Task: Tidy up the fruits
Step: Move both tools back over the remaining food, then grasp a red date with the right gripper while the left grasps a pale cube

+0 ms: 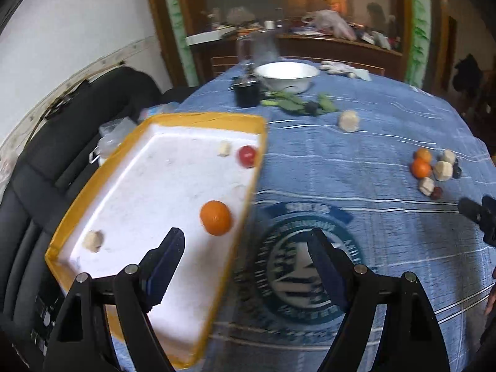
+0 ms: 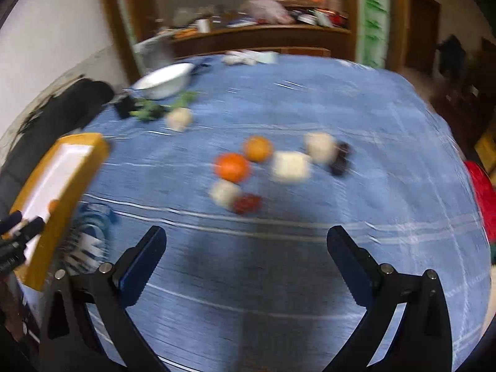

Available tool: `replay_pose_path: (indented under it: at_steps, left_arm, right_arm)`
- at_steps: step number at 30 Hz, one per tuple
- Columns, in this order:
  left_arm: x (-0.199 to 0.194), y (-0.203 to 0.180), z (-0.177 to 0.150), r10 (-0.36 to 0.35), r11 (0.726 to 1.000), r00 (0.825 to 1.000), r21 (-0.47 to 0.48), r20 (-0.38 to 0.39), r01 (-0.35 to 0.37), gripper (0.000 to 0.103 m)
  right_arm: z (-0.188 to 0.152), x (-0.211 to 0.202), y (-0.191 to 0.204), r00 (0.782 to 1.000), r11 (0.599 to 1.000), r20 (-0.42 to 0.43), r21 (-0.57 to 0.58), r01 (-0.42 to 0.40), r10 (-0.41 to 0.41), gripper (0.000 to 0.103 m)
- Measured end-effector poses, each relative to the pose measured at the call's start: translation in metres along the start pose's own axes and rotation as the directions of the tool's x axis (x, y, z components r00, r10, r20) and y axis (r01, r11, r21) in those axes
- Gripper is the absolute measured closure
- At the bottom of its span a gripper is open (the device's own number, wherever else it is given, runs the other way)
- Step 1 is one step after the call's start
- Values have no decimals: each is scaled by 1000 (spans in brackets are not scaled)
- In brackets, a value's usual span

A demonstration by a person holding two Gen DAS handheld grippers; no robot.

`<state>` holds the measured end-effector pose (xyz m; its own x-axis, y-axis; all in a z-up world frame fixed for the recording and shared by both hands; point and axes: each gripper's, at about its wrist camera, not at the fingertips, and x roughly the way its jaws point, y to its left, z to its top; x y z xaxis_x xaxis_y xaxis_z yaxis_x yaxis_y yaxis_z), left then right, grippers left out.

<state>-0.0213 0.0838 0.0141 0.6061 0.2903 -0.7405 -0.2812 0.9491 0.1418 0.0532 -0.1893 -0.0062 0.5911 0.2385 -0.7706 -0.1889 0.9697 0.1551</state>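
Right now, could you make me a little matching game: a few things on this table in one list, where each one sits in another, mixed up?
Things:
1. red fruit
2. white bowl
3. lone pale piece
4. dark red piece

Places:
A. far side of the blue tablecloth, beside a black cup
B. far corner inside the yellow-rimmed tray
C. near edge of the fruit cluster
D. alone on the cloth, near the green leaves

Pairs: 1-B, 2-A, 3-D, 4-C
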Motion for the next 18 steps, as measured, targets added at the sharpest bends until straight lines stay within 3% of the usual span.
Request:
replay_pose_path:
  at_steps: [6, 11, 14, 18]
  left_arm:
    - [10, -50, 6, -72, 996, 997, 57, -8, 72, 22]
    - [16, -90, 10, -145, 980, 989, 139, -2, 144, 22]
    - [20, -96, 13, -153, 979, 988, 137, -5, 153, 22]
    - [25, -96, 18, -163, 979, 987, 121, -2, 162, 22]
  right_arm:
    - [-9, 0, -44, 998, 996, -9, 57, 63, -62, 0]
    - [-11, 7, -46, 999, 999, -8, 35, 42, -41, 1]
    - [-7, 17, -30, 1000, 1000, -5, -19, -1, 1, 10]
    - [5, 44, -4, 999, 993, -38, -117, -13, 8, 35]
